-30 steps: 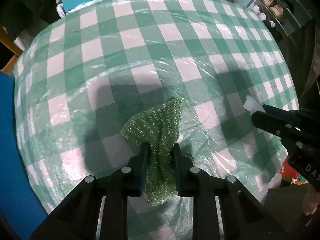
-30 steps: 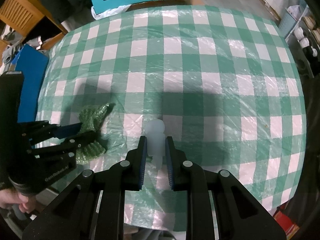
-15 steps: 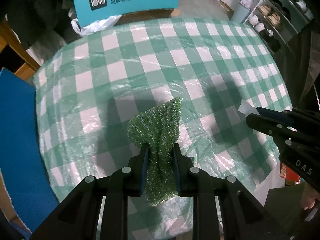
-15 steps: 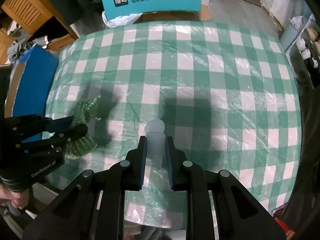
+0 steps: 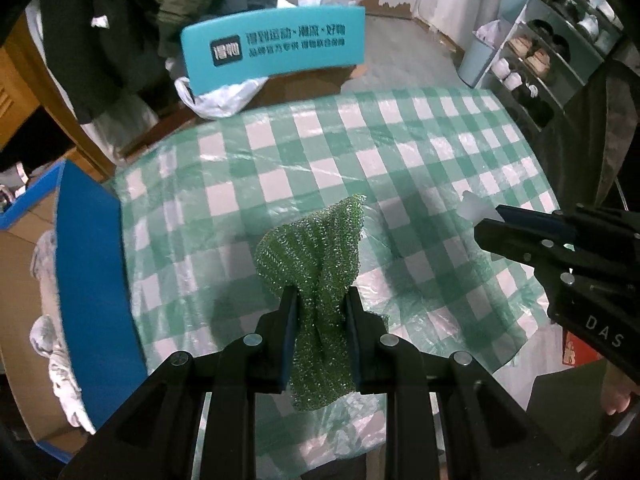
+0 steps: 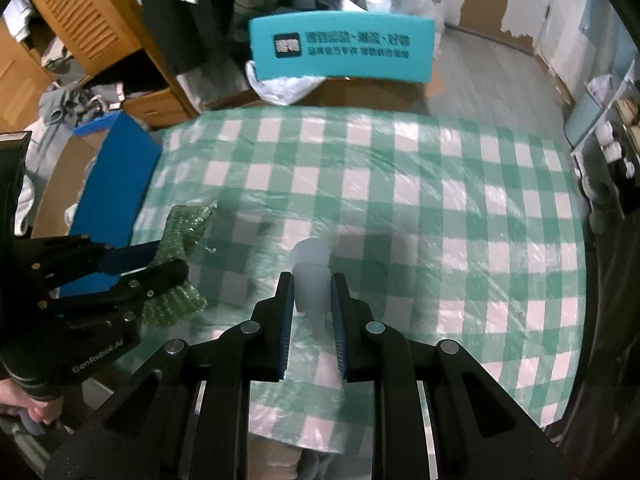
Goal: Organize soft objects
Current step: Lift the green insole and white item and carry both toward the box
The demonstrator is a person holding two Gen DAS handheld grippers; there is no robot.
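Note:
My left gripper (image 5: 319,300) is shut on a glittery green mesh cloth (image 5: 316,252) and holds it above the near left part of the green checked table (image 5: 360,152). The cloth also shows in the right wrist view (image 6: 180,232), pinched in the left gripper (image 6: 168,260). My right gripper (image 6: 312,284) is shut on a small translucent white soft piece (image 6: 310,276), held above the table's near edge. In the left wrist view the right gripper (image 5: 490,224) is at the right with the white piece (image 5: 472,208) sticking out of its tip.
A blue-edged cardboard box (image 5: 88,272) stands left of the table, with pale soft things inside (image 5: 52,356). A teal chair back (image 5: 276,48) and white plastic bag (image 5: 220,96) stand beyond the far edge. Shelves with shoes (image 5: 540,52) are at the right.
Both grippers have risen well above the table with their objects still held. The view has widened; the chair, the box and the floor now show.

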